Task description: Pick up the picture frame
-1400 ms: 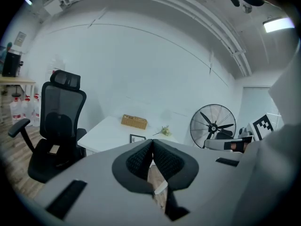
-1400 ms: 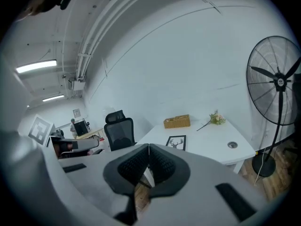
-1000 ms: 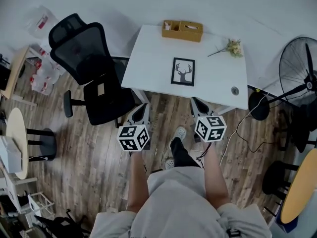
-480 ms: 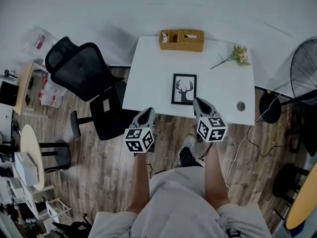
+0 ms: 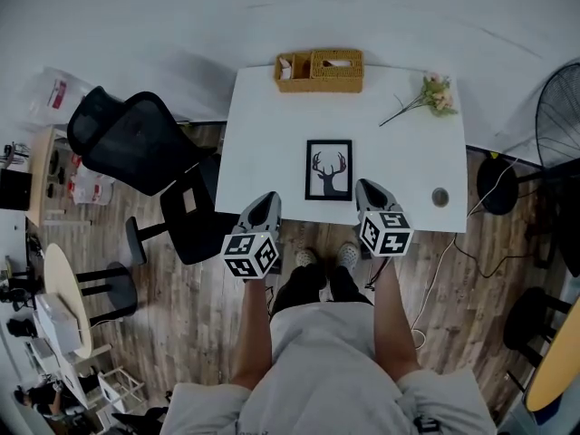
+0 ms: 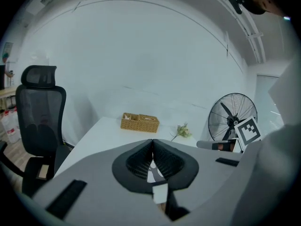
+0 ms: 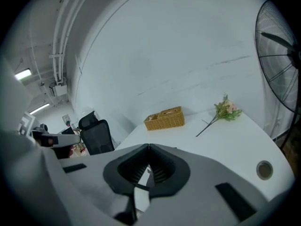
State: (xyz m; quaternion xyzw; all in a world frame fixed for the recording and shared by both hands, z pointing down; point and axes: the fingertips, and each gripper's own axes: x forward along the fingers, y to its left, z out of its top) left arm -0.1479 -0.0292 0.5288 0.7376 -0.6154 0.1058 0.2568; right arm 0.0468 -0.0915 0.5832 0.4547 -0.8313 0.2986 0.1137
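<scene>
A black picture frame (image 5: 329,169) with a deer-head print lies flat on the white table (image 5: 263,125), near its front edge. My left gripper (image 5: 265,201) hovers at the front edge, left of the frame, jaws shut and empty. On the frame's right, my right gripper (image 5: 366,189) is over the front edge, also shut with nothing in it. In the left gripper view a sliver of the frame (image 6: 151,173) shows below the shut left gripper (image 6: 152,141). The right gripper view shows the shut right gripper (image 7: 148,145) over the table (image 7: 225,140).
A wicker basket (image 5: 319,70) stands at the table's back edge, a flower sprig (image 5: 426,96) at back right, a round cable hole (image 5: 440,196) at front right. A black office chair (image 5: 145,157) stands left of the table. A fan (image 5: 557,107) stands to the right. Cables lie on the wood floor.
Both grippers have moved forward to the table's front edge, either side of the frame. The person has stepped up to the table. Jaws stayed shut.
</scene>
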